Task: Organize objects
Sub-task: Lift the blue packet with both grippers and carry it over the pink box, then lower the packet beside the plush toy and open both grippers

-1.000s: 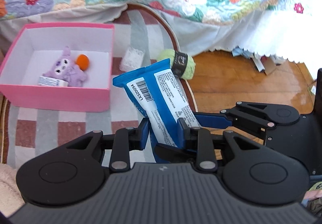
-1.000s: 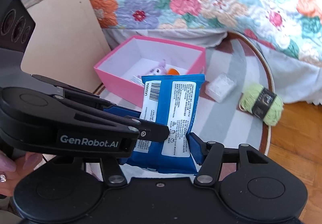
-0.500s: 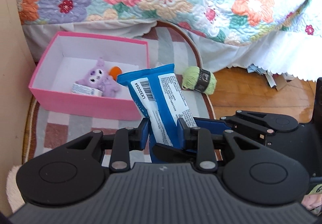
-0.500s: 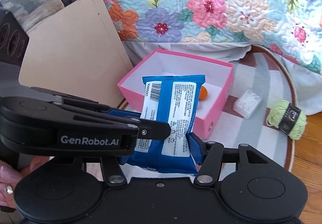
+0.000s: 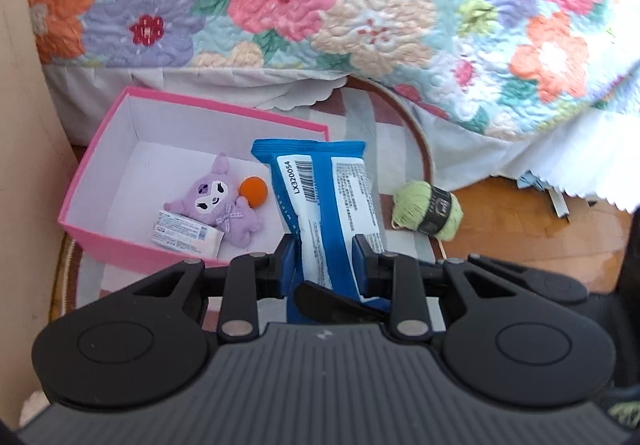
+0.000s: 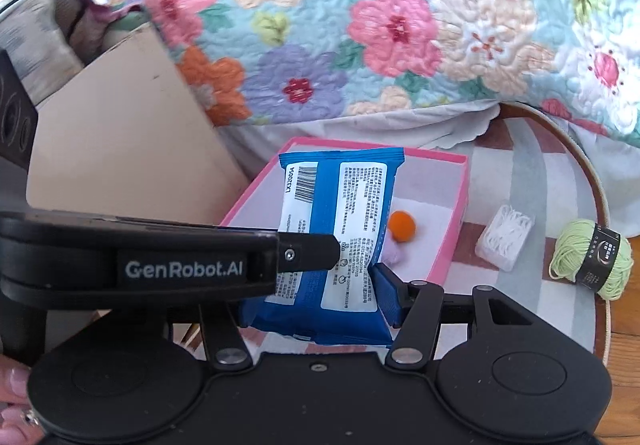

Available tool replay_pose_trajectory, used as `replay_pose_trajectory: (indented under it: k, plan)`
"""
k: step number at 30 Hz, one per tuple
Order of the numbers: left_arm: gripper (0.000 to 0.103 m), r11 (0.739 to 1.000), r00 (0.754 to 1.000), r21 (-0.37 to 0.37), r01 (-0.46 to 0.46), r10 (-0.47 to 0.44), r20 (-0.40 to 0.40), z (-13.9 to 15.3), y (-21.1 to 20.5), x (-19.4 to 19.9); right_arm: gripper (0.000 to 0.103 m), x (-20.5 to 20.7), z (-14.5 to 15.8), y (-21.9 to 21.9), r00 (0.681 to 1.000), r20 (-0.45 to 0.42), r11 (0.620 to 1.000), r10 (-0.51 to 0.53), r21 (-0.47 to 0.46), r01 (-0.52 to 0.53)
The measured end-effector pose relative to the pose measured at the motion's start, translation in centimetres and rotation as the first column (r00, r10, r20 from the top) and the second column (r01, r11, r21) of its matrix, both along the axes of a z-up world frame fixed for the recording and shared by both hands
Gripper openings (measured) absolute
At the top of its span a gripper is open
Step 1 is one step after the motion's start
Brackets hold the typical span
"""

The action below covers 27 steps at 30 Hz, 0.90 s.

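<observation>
The blue wet-wipes packet (image 5: 320, 205) stands upright with its barcode side toward both cameras, pinched from both sides at once. The left gripper (image 5: 325, 257) has its jaws closed on the packet's lower part. The right gripper (image 6: 352, 265) also clamps it near the bottom, though only the pad on its 3 o'clock side shows clearly.

The packet hangs just at the near rim of the pink box (image 5: 100, 173), its top edge overlapping the box's 3 o'clock wall in the left wrist view. Inside lie a purple plush toy (image 5: 218, 201), an orange ball (image 5: 254, 192) and a small white packet (image 5: 186, 235).

Judged from this, the step in hand is carrying the wipes into the box. The next move calls for easing forward toward 11 o'clock, lowering onto the bare floor beside the ball, then loosening both grips together.

Both tools point forward and slightly down, the left one crossing in front of the right wrist camera at 9 o'clock.

Outside at 3 o'clock, on the striped round mat (image 6: 516, 173), wait a white plastic box (image 6: 505, 243) and green yarn (image 6: 576, 257).
</observation>
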<state>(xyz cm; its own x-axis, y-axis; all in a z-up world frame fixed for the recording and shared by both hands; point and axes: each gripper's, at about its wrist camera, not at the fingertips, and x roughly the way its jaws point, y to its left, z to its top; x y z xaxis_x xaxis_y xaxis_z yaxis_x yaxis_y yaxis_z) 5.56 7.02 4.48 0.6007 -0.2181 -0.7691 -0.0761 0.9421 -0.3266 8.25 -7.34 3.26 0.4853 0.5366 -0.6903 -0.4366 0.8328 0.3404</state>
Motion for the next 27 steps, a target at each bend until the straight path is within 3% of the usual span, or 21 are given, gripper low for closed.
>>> replay_pose_trajectory:
  k: [5,14,18,27]
  plan:
    - [0.027,1.000,0.999,-0.002,-0.005,0.005,-0.038,-2.7,0.9,4.1,0.060,3.7,-1.9,1.2,0.998,-0.052,0.998,-0.020,-0.057,0.017]
    - [0.027,1.000,0.997,-0.030,-0.004,0.002,-0.082,-7.1,2.9,10.2,0.060,8.7,-5.7,1.8,0.993,-0.067,0.995,-0.098,-0.011,0.098]
    - [0.027,0.999,0.996,-0.052,-0.010,0.005,-0.093,-9.0,3.5,10.4,0.059,9.0,-7.5,1.9,0.986,-0.096,0.990,-0.138,0.013,0.139]
    - [0.027,0.988,0.998,-0.156,0.000,-0.010,-0.064,-12.2,6.1,10.0,0.058,8.4,-9.4,3.2,0.993,-0.019,0.992,-0.113,-0.058,0.111]
